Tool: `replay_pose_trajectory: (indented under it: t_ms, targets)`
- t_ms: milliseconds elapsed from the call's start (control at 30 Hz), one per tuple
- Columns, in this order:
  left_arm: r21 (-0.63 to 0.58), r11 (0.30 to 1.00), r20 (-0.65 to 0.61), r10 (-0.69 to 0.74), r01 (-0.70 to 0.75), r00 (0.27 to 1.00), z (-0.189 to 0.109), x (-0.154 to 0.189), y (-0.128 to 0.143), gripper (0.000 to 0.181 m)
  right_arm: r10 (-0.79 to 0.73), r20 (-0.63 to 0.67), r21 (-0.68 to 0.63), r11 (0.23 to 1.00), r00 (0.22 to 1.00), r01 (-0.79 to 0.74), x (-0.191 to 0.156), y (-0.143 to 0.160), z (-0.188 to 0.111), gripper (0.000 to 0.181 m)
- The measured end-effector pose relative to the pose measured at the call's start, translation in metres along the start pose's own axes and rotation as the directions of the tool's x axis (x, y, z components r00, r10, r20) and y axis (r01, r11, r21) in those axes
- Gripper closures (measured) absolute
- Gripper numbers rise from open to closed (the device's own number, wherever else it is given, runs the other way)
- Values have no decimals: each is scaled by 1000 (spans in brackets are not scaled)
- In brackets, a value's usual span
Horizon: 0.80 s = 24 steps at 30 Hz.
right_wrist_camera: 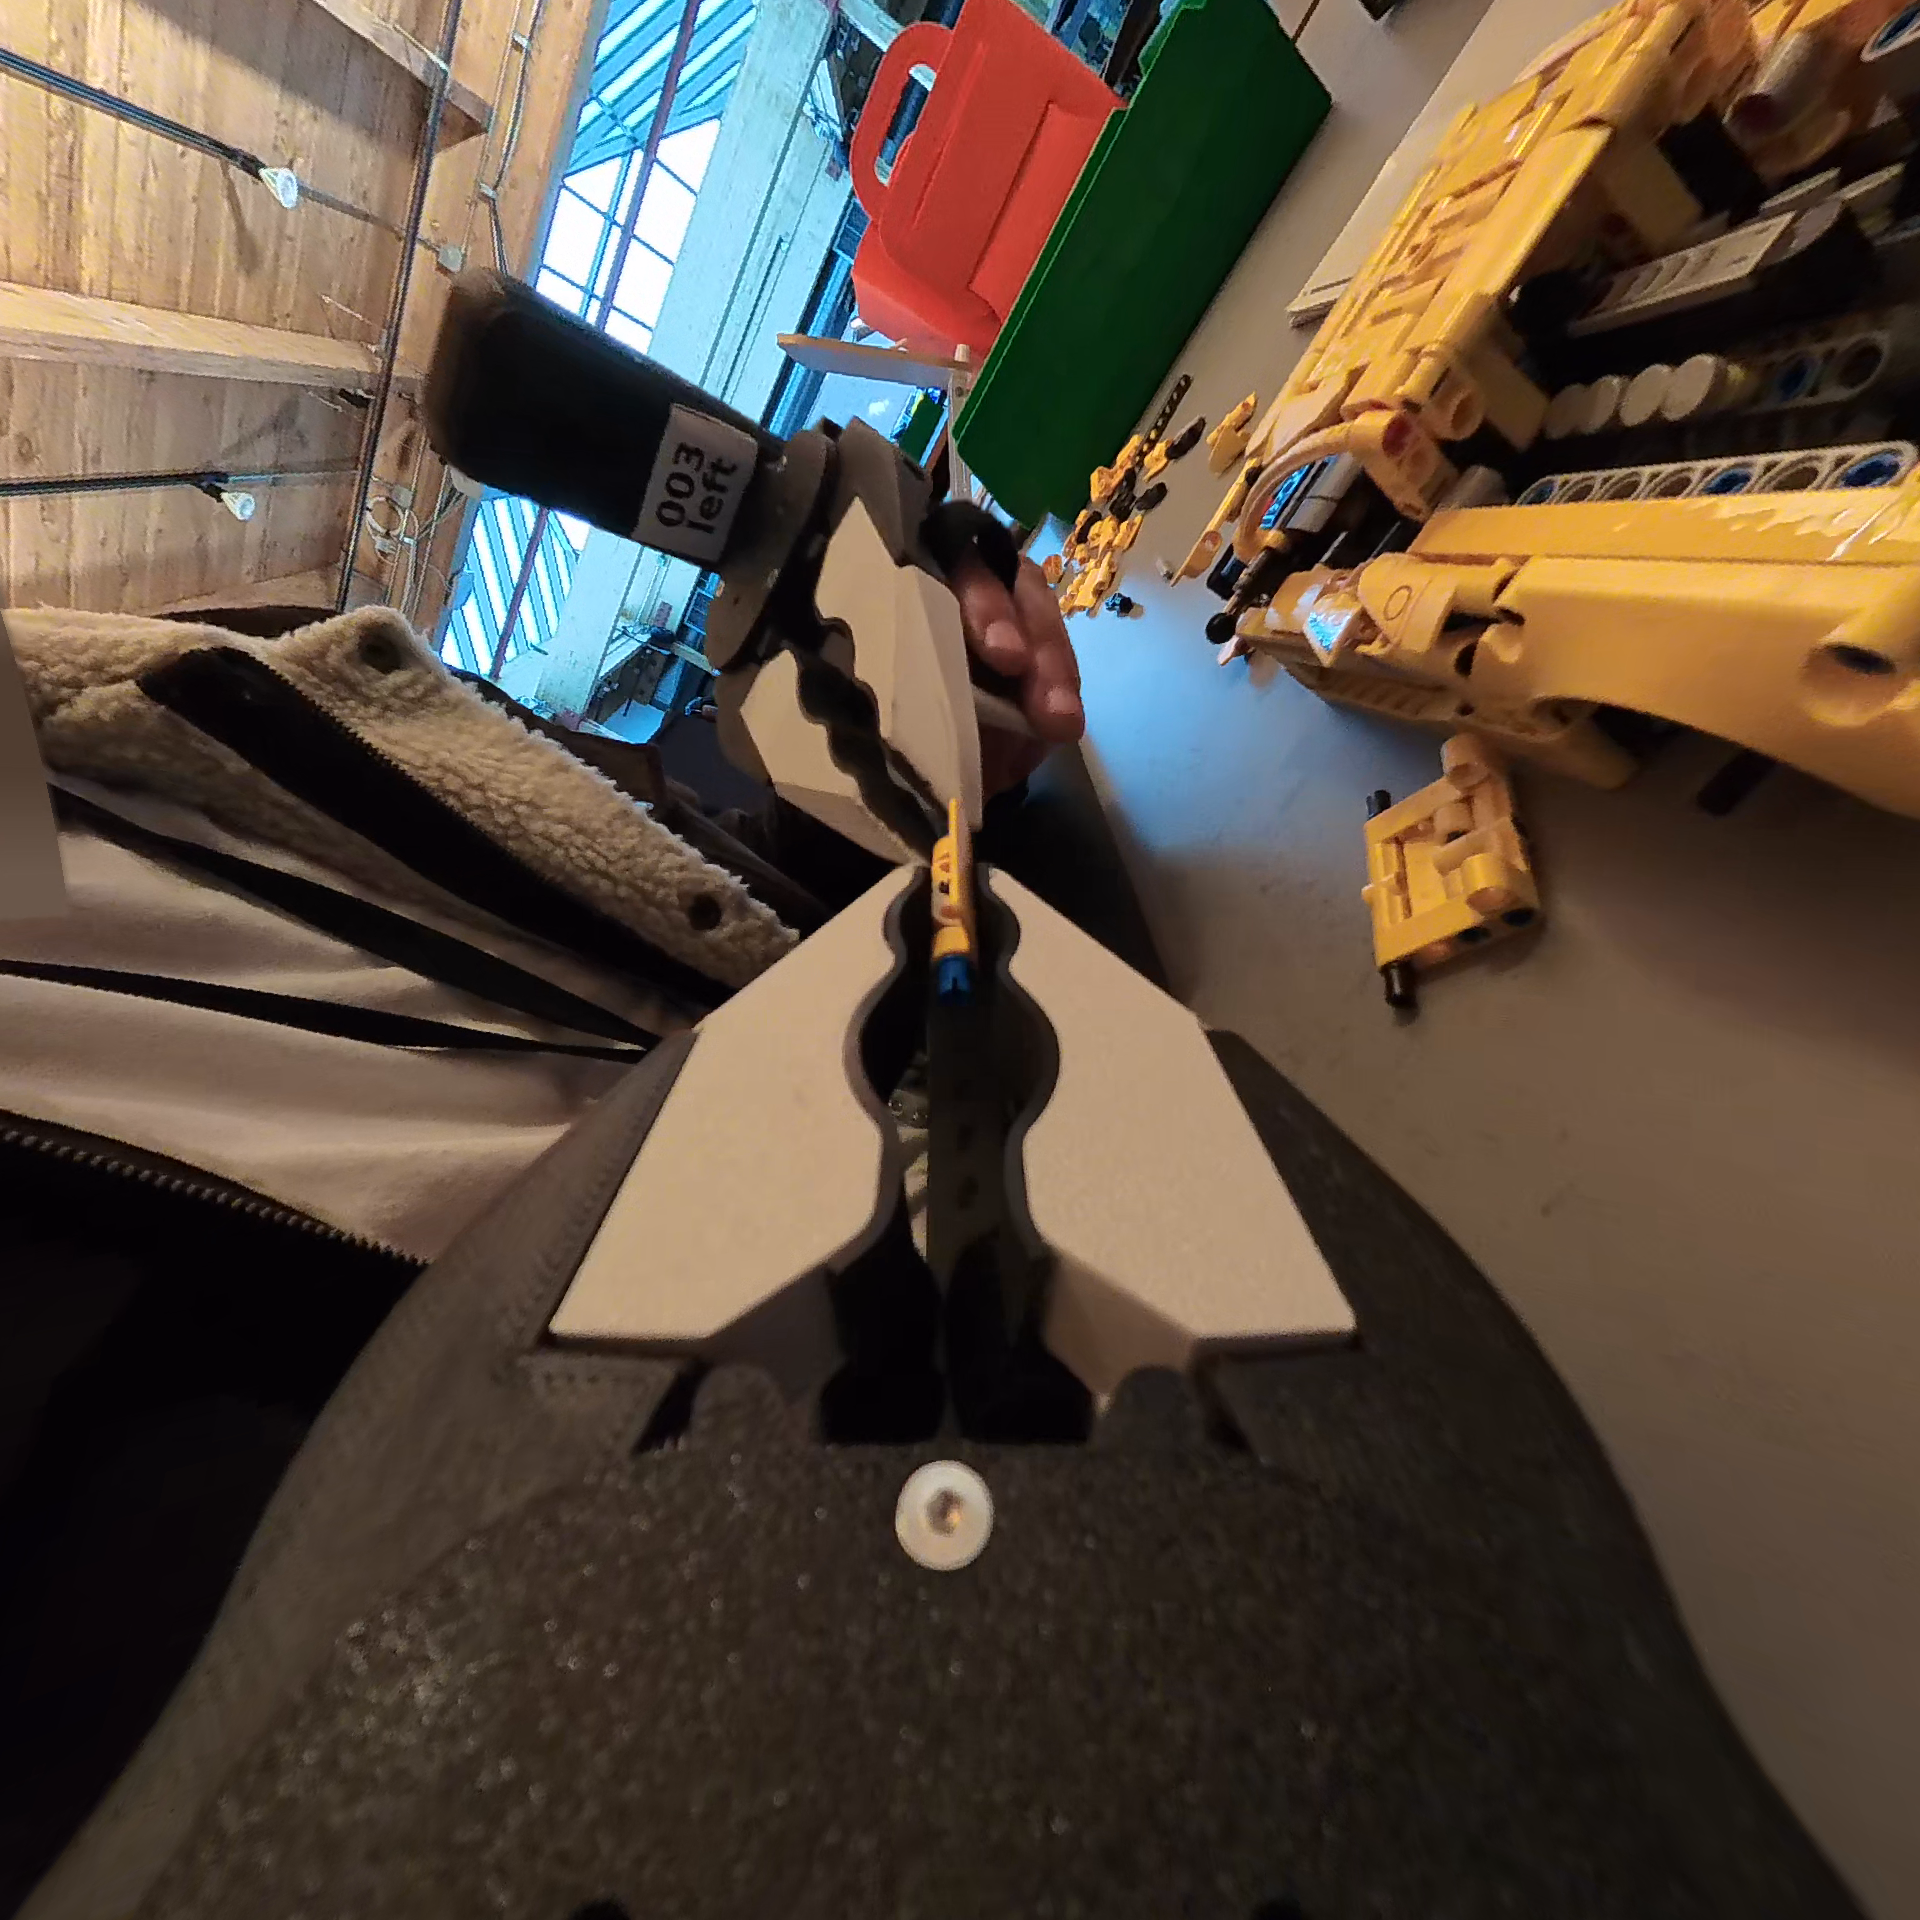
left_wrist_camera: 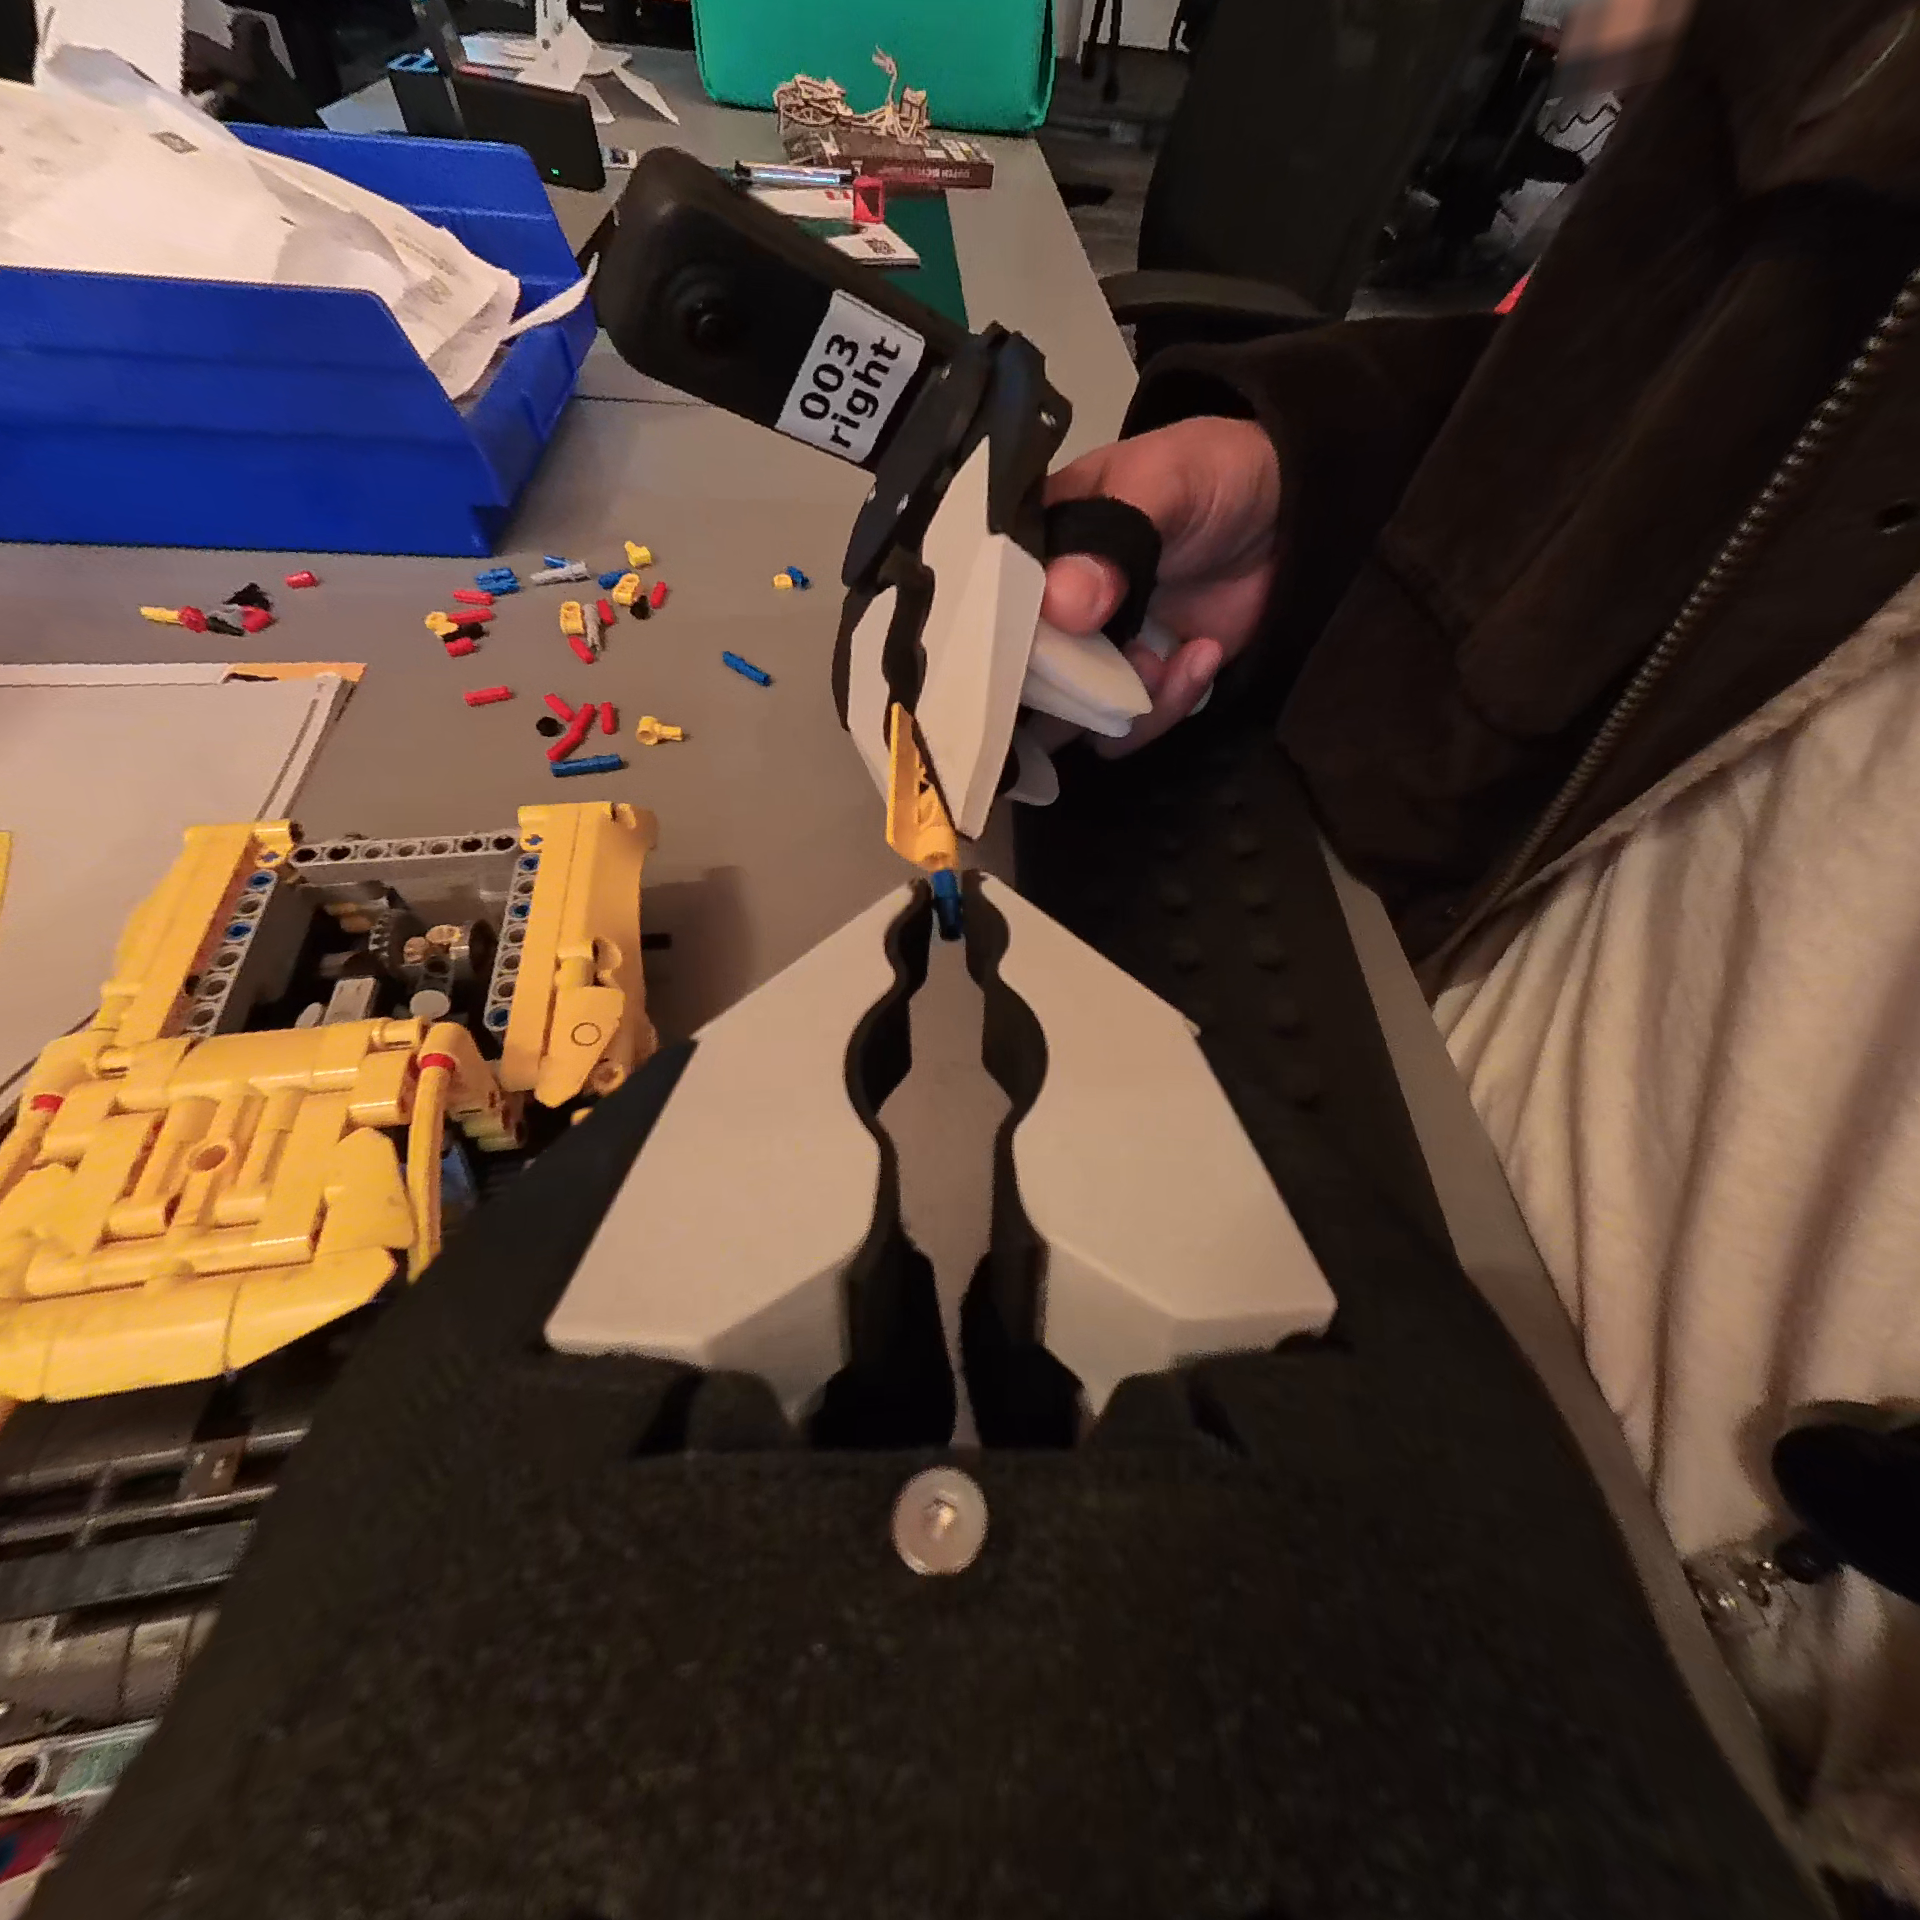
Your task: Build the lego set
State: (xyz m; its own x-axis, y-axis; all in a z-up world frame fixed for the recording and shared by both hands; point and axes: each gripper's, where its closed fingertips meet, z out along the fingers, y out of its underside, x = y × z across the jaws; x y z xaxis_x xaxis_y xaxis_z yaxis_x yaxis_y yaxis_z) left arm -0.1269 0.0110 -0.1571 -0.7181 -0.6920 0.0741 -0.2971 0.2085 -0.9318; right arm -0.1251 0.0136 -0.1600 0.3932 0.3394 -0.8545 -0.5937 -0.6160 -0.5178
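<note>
My left gripper is shut on a small blue pin at its fingertips. My right gripper comes down from above, held by a hand, and is shut on a narrow yellow piece. The yellow piece's lower end meets the blue pin just over the table's front edge. In the right wrist view the yellow piece sits between my right gripper's tips, with a blue bit at its near end. The left gripper touches it from above.
A large yellow lego model lies on the grey table at the left. Loose small pieces are scattered behind it. A blue bin holds papers. A small yellow sub-assembly and a green bin stand nearby. The person's jacket fills the right. Left and right tips are no more than a few centimetres apart.
</note>
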Motion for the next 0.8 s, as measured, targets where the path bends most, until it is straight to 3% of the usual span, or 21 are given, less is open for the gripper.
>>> replay_pose_trajectory:
  t_ms: [800]
  targets:
    - [-12,1000,8,26,-26,1000,-3,2,-5,177,73,59,-15,997,996,-72,-4,2,4,176]
